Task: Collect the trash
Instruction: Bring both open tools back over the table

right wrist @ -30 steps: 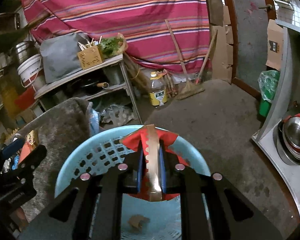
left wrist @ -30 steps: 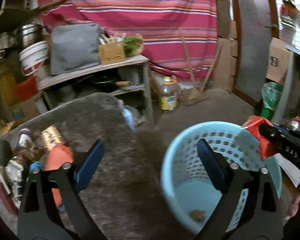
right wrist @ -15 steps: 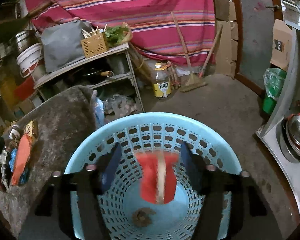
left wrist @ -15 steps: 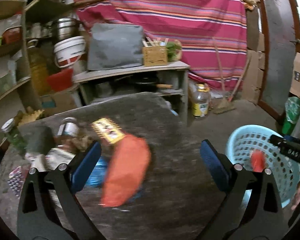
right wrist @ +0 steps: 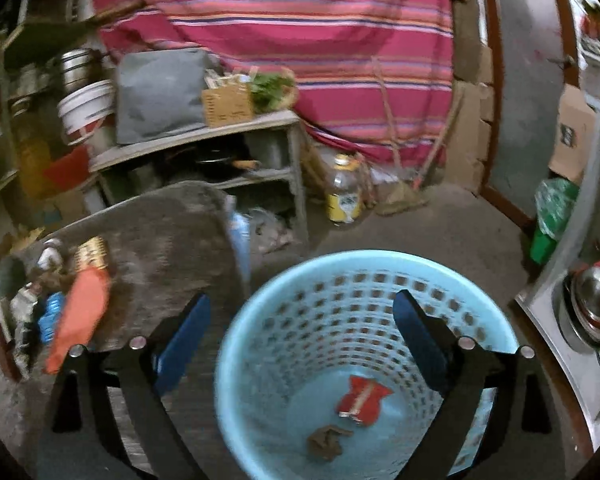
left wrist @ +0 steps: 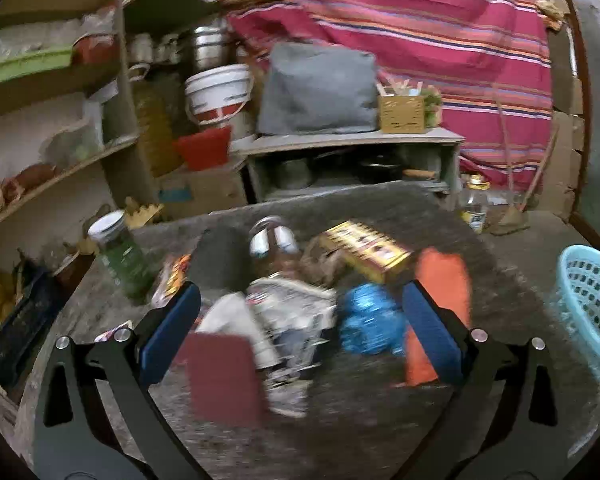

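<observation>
While the right gripper (right wrist: 300, 328) is hanging over the light blue basket (right wrist: 236, 344), its jaws are standing wide apart after just opening, with nothing between the blue pads. A red wrapper (right wrist: 363, 397) is lying on the basket floor, low in the frame, just beside a small brown scrap (right wrist: 327, 440). At the left edge of the right wrist view, a heap of litter is sitting on the grey table (right wrist: 160, 232).

The left gripper (left wrist: 300, 320) is hovering over that same heap, its jaws also spread wide and gripping nothing. Showing between its fingers are a crumpled blue wrapper (left wrist: 370, 320), a white printed wrapper (left wrist: 288, 312) and a dark red packet (left wrist: 224, 376), all blurred. An orange packet (left wrist: 444, 280) is lying partly behind the right-hand finger, and a yellow box (left wrist: 364, 250) is resting just above it in the frame. A green jar (left wrist: 120, 256) with a white lid is standing upright at the left. The basket is peeking in at the right edge of the left wrist view.
</observation>
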### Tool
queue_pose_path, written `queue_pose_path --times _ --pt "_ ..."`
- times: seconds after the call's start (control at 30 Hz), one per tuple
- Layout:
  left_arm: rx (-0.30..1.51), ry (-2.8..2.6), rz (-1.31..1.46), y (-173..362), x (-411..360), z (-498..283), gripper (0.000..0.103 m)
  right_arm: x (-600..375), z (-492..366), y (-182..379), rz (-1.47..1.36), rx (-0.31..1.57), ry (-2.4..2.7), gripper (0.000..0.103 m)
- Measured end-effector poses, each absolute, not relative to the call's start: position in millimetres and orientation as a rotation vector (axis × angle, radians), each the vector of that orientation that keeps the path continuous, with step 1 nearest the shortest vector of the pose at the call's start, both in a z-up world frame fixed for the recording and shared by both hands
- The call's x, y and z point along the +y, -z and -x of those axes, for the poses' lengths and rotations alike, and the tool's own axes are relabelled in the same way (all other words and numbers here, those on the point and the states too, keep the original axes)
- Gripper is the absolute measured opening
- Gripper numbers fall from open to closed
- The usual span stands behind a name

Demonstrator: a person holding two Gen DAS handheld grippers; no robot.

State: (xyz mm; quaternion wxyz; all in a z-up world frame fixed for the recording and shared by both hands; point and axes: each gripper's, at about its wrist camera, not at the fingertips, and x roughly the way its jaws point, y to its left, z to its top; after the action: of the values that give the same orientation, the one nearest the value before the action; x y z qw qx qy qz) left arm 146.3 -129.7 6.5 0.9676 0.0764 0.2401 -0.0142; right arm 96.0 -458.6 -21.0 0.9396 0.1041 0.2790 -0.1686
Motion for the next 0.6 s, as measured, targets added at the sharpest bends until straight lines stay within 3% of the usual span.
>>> queue_pose_path --times 0.27,0.6 --pt "0.555 -0.038 -0.140 23 -82 -161 0.098 -379 -115 21 -0.085 0.564 0.237 0.092" --pt "0.663 -0.010 -0.085 54 -53 -180 0.094 -347 -146 25 -0.120 0.593 0.193 0.092"
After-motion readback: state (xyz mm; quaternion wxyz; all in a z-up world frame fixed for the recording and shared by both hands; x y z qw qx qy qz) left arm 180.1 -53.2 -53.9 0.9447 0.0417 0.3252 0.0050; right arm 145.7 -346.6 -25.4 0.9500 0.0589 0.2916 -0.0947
